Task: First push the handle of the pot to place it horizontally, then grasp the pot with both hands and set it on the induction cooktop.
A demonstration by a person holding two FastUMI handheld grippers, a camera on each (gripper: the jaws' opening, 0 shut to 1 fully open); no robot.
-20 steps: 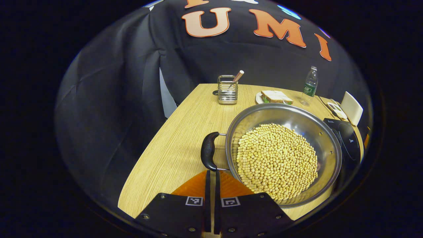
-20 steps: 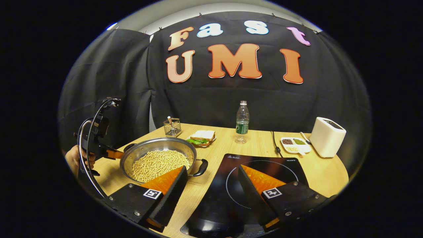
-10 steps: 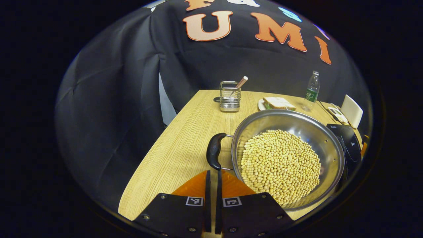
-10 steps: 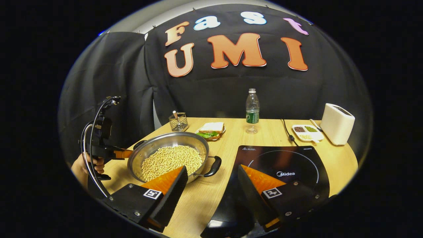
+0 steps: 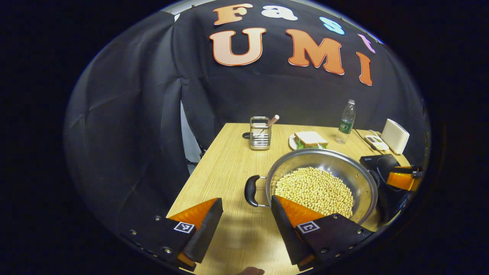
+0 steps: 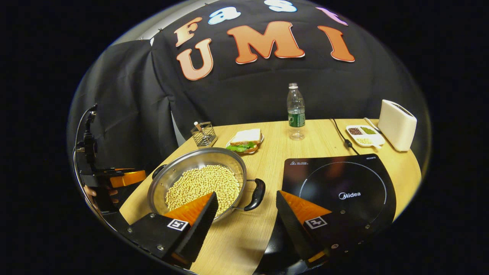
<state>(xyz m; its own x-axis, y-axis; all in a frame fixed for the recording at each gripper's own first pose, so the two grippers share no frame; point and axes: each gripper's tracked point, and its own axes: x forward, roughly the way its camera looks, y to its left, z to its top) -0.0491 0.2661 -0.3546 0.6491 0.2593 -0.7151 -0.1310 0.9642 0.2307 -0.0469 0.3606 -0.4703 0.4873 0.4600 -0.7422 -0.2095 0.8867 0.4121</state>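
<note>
Jaws of both grippers apart, pot (image 6: 198, 183) between them, handles (image 6: 255, 194) pointing sideways toward each gripper

left gripper (image 5: 244, 219) spread wide, right gripper (image 6: 246, 217) likewise

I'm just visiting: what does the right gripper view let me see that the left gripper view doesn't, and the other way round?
Right gripper view: the induction cooktop laid out flat with its whole ring, its cord, and the black handle on the cooktop side of the pot, ahead of the open right gripper.
Left gripper view: the opposite handle face-on, just ahead of the open left gripper.
Both: the pot full of beans, the sandwich, bottle, utensil holder and white toaster.
</note>
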